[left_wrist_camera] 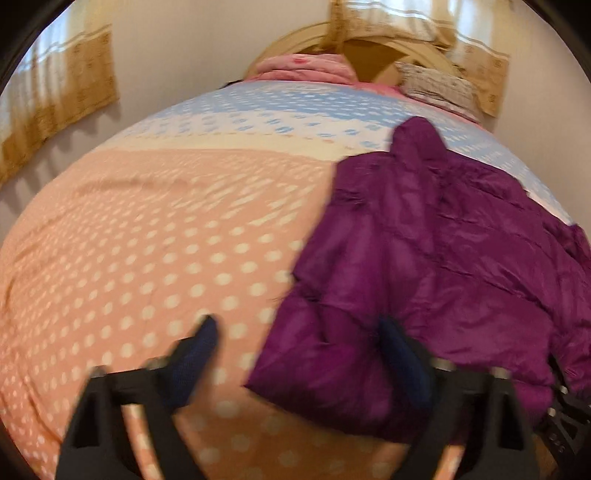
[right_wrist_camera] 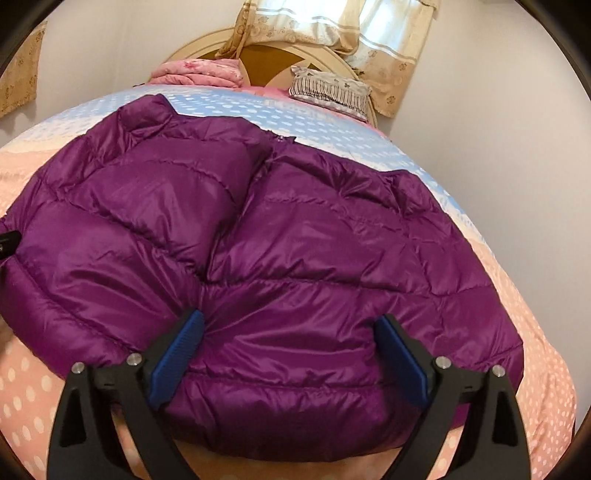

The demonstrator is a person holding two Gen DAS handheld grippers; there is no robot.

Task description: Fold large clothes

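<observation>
A purple puffer jacket (right_wrist_camera: 280, 236) lies spread on the bed, collar towards the headboard, hem nearest me. My right gripper (right_wrist_camera: 290, 332) is open, its jaws wide over the jacket's lower hem. It holds nothing. In the left wrist view the jacket (left_wrist_camera: 443, 258) lies at the right, with one sleeve folded up over it. My left gripper (left_wrist_camera: 297, 332) is open above the jacket's left lower corner, one finger over the bedspread and one over the jacket. The left wrist view is blurred. A black part of the other gripper (left_wrist_camera: 565, 424) shows at the right edge.
The bed has a polka-dot cover (left_wrist_camera: 147, 258), peach near me and blue farther away. A pink folded quilt (right_wrist_camera: 199, 72) and a striped pillow (right_wrist_camera: 328, 88) lie by the round headboard (right_wrist_camera: 266, 40). Curtains (right_wrist_camera: 388, 33) hang behind. Walls flank the bed.
</observation>
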